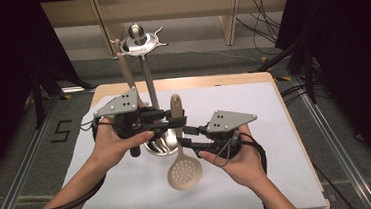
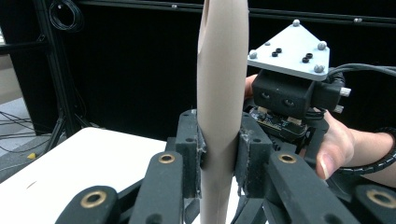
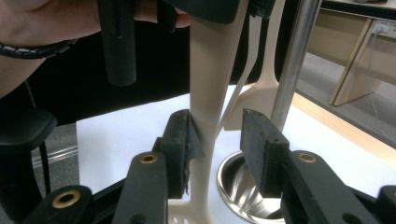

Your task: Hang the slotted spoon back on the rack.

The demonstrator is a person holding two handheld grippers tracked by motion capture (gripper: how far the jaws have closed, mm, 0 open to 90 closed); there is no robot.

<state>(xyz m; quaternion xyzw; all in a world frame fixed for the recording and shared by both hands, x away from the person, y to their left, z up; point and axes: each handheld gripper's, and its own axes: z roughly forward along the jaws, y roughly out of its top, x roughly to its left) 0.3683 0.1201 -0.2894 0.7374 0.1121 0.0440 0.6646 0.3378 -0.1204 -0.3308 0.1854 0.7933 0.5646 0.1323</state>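
- The left gripper (image 1: 175, 121), held in the left hand (image 1: 110, 143), points toward the right side of the high view; its fingers (image 2: 191, 149) are clamped together on something.
- The right gripper (image 1: 182, 136), cradled from below in the right hand (image 1: 238, 163), points left; its fingers (image 3: 179, 144) are apart, one side clear.
- Both forearms come in from the bottom.

Skimmer (image 2: 219, 93) top and bottom cut off in left gripper view, stand base (image 1: 162, 142) partly hidden behind claws
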